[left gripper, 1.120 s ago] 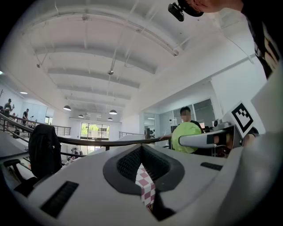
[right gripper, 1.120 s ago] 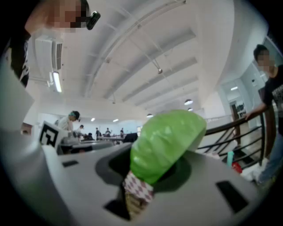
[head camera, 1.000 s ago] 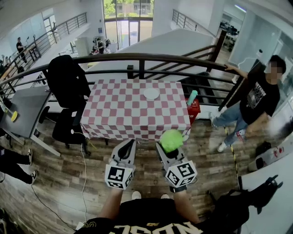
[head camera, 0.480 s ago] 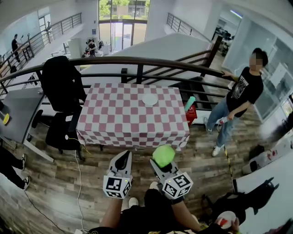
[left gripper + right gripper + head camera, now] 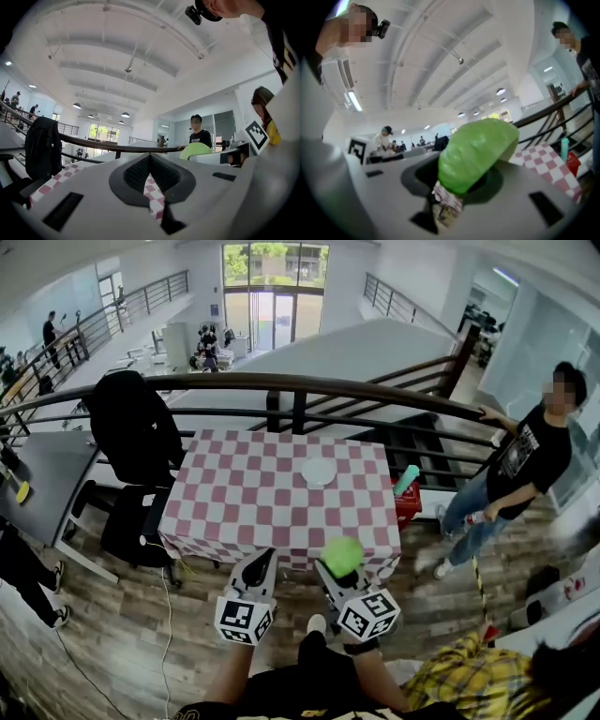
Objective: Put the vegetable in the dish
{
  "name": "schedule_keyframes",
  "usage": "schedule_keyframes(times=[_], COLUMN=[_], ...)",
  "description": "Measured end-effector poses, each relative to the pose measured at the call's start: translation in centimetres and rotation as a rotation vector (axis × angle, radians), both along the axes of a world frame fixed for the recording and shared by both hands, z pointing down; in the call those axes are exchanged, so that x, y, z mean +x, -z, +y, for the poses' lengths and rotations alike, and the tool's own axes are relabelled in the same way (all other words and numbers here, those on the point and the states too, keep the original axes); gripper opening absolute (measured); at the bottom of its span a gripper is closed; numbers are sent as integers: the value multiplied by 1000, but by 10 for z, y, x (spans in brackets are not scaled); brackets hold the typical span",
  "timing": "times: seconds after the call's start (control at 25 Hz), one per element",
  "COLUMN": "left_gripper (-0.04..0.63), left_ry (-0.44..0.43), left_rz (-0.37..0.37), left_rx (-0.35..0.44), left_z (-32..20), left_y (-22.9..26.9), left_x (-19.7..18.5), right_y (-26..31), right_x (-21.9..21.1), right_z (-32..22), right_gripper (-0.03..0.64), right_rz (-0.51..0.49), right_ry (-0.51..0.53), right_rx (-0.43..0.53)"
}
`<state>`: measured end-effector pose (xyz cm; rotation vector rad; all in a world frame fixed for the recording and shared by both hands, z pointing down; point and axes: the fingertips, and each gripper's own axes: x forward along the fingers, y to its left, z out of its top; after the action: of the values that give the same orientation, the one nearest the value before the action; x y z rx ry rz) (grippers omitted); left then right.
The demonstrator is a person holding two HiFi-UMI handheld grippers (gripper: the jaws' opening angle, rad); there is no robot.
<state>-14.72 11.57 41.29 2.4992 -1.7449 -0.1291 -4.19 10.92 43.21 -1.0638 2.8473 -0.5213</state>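
Observation:
A round light-green vegetable point(image 5: 343, 555) sits between the jaws of my right gripper point(image 5: 339, 563), which is shut on it just short of the table's near edge. In the right gripper view the green vegetable point(image 5: 476, 152) fills the space between the jaws. My left gripper point(image 5: 260, 565) is beside it on the left, shut and empty; its jaws point(image 5: 151, 174) meet in the left gripper view. A small white dish point(image 5: 319, 472) lies on the red-and-white checked table point(image 5: 244, 502), toward its far right.
A dark curved railing point(image 5: 281, 385) runs behind the table. A black chair with a jacket point(image 5: 131, 442) stands at the table's left. A red box with a teal bottle point(image 5: 405, 491) is at its right. A person in black point(image 5: 525, 465) stands by the railing at right.
The view has shifted and the table now appears nearer to both grippers. The person at right has moved along the railing. A yellow-clad figure has entered at lower right.

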Motion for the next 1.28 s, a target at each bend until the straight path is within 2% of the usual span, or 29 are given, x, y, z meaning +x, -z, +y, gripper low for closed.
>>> schedule_keyframes(times=[0.24, 0.44, 0.56, 0.68, 1.0, 1.28], left_gripper=[20, 20, 20, 20, 20, 20], left_ry=[25, 17, 9, -7, 4, -125], left_rz=[-20, -25, -94, -125, -61, -37], left_rx=[71, 55, 36, 15, -77, -156], left_z=[-86, -139, -156, -166, -194, -255], left_y=[35, 24, 11, 1, -43, -79], left_x=[21, 46, 64, 73, 52, 41], right_y=[35, 29, 18, 4, -46, -100], right_x=[10, 26, 39, 49, 59, 58], right_z=[-88, -136, -159, -180, -195, -248], right_gripper=[132, 132, 132, 132, 133, 133], right_rz=[-60, -70, -84, -105, -66, -63], right_ry=[59, 86, 88, 76, 68, 23], right_rx=[69, 77, 65, 14, -107, -257])
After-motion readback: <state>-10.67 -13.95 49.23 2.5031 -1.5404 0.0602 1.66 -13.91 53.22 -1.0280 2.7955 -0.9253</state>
